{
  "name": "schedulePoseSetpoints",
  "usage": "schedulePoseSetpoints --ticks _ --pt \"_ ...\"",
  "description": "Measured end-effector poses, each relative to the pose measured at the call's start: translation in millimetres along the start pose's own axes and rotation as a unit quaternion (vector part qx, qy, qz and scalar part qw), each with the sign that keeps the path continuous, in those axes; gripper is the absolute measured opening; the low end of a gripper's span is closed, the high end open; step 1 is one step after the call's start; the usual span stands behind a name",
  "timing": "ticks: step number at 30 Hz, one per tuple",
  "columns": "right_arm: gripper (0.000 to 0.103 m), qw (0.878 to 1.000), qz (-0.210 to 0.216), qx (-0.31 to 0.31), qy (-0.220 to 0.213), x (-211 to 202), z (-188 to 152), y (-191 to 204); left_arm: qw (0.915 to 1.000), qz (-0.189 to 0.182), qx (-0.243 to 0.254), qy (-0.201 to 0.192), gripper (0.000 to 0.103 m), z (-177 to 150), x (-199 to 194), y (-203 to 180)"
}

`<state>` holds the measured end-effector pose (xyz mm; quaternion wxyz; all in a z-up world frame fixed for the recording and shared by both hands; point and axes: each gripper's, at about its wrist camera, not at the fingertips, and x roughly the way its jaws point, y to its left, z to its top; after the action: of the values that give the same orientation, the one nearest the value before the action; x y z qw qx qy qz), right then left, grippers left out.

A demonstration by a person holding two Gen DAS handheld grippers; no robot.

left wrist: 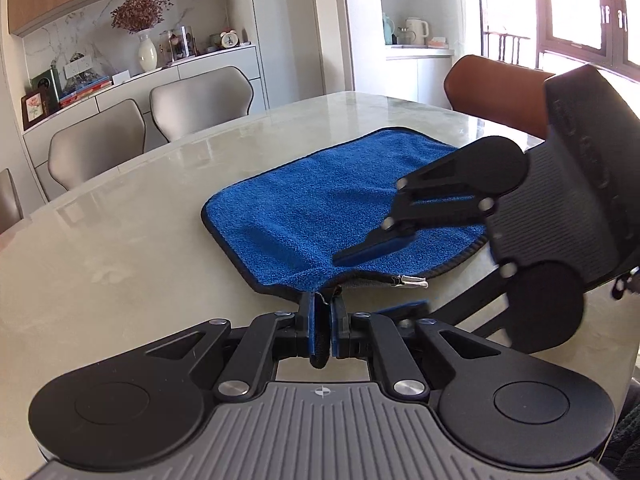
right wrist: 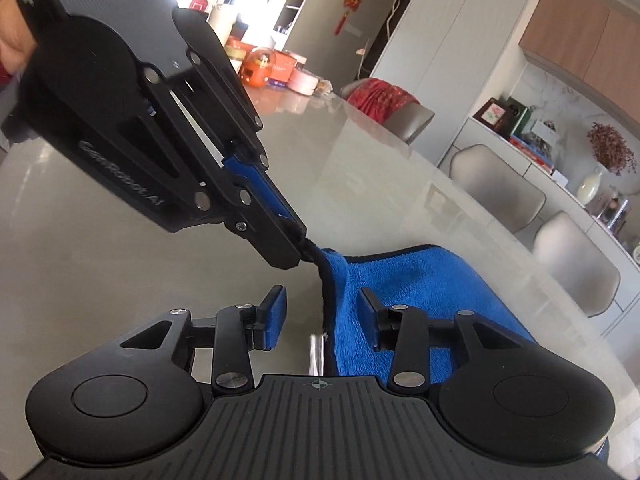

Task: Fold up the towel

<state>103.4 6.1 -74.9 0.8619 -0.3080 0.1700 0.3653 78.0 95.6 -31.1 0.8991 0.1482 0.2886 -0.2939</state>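
A blue towel [left wrist: 320, 208] with a dark bound edge is laid on the pale marble table [left wrist: 120, 248], mostly flat, with its near hem raised slightly off the surface. That near hem is pinched by the left gripper [left wrist: 322, 316], whose blue-padded fingers [left wrist: 310, 320] are pressed together on a fold of the dark edging; in the right wrist view the same grip is seen from the side, the cloth being drawn up into a small peak at the pinched corner. The right gripper [right wrist: 322, 312] is held with its fingers spread wide, one pad over bare table and the other over the towel, so that the towel's edge and a small white tag [right wrist: 316, 354] lie between them without being gripped. Whether the lower finger touches the cloth cannot be told. As far as can be judged, the fold is only at its start: one point on the near edge is secured, the second is not yet taken, and no part of the towel is seen doubled over. The second grip, the lift and the carry across to the far edge appear to remain.
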Motion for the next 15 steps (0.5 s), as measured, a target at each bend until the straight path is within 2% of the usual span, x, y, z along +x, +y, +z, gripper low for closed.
schedulePoseSetpoints --ticks 2,5,6,7,8,10,11,12,15 --pt "0.019 1.000 0.003 0.007 -0.003 6.1 1.6 -0.6 1.0000 -0.009 -0.003 0.000 0.010 0.1 -0.3 3.6" --pt "0.005 1.000 -0.001 0.024 -0.004 10.9 0.9 -5.0 0.9996 -0.014 -0.021 -0.010 0.015 -0.3 -2.7 12.0" --pt "0.005 0.999 -0.002 0.031 -0.006 8.1 -0.8 -8.2 0.9994 -0.015 -0.029 -0.015 0.019 -0.6 -4.0 15.2" --pt "0.005 0.999 -0.003 0.047 -0.014 5.2 -1.9 -13.5 0.9990 -0.016 -0.037 -0.019 0.028 -0.6 -4.6 18.3" --pt "0.005 0.998 -0.002 0.063 -0.023 1.8 -3.0 -19.3 0.9983 -0.014 -0.051 -0.024 0.044 0.0 -4.6 23.4" --pt "0.005 0.995 0.004 0.095 -0.031 -4.7 -5.0 -31.8 0.9964 0.000 -0.079 -0.032 0.064 1.9 -0.9 34.5" --pt "0.005 0.994 0.005 0.107 -0.035 -8.5 -6.4 -36.7 0.9955 0.007 -0.089 -0.033 0.069 3.0 1.9 37.6" --pt "0.005 0.992 0.006 0.116 -0.038 -11.9 -7.5 -40.9 0.9938 0.011 -0.107 -0.031 0.070 4.3 6.6 43.0" --pt "0.005 0.988 0.008 0.147 -0.050 -20.8 -10.8 -54.0 0.9857 -0.010 -0.167 -0.020 0.071 6.9 23.4 61.5"
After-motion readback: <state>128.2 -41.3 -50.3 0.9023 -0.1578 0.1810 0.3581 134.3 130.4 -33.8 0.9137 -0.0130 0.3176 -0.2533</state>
